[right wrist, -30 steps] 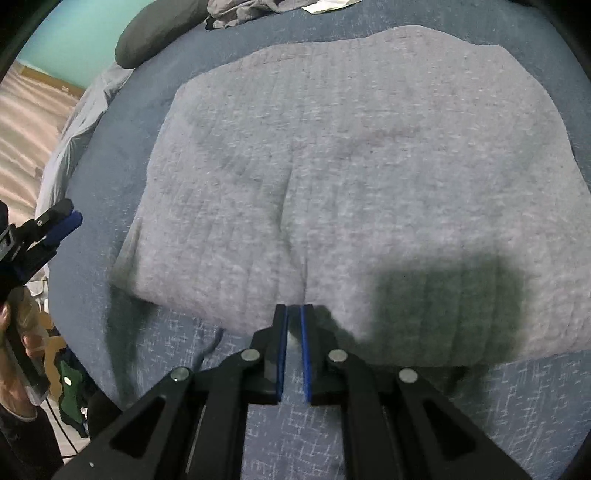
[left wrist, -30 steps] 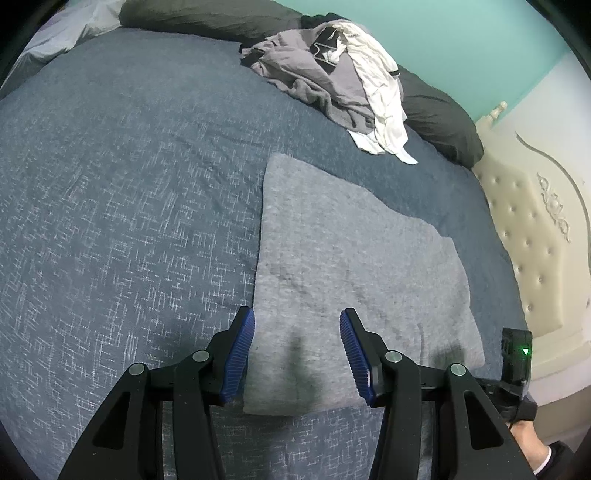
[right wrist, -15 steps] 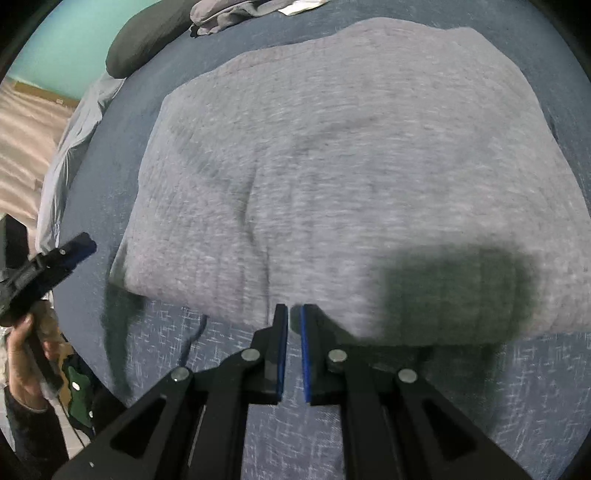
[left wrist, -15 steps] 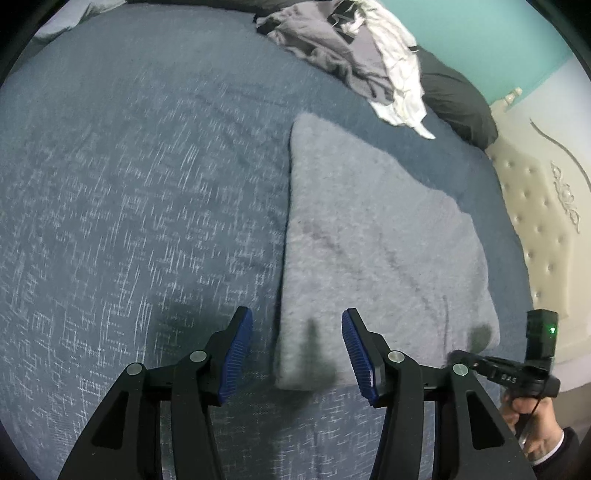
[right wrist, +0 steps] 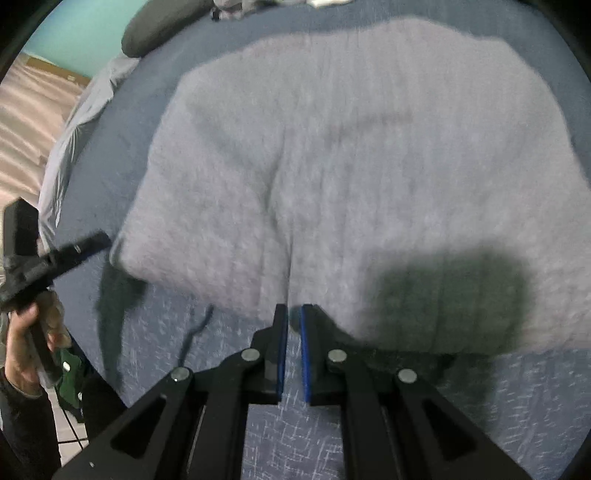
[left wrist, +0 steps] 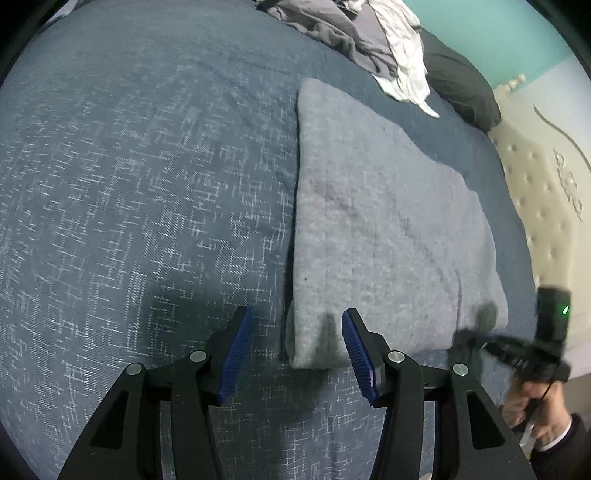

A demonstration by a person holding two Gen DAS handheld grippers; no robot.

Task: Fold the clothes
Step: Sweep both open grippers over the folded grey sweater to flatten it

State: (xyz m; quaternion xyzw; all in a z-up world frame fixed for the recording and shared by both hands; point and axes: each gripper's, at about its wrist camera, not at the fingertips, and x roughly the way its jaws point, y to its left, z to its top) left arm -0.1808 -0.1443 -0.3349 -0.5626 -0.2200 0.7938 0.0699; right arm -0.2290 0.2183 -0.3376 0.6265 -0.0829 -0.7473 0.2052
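We are holding the left gripper (left wrist: 293, 332) with its jaws standing apart and nothing between the blue pads (left wrist: 236, 354). It is pointing down at the dark blue bedspread (left wrist: 129, 192), and the near left corner of the folded grey garment (left wrist: 388, 236) is lying just ahead of it, framed between the two fingers but not pinched. The garment is stretching away ahead and to the right of this gripper, flat on the bedspread. Farther ahead, a heap of unfolded grey and white clothes (left wrist: 369, 33) is sitting against a dark pillow (left wrist: 458, 81), and a cream tufted headboard (left wrist: 546, 206) is showing off to the right.

We are keeping the right gripper (right wrist: 291, 325) pressed narrow, its pads nearly meeting, with only a thin slit between them. Its tips are sitting right at the near edge of the same garment (right wrist: 351, 155), though whether any cloth is caught in the slit we cannot tell. The garment is filling the view ahead of it, blurred.
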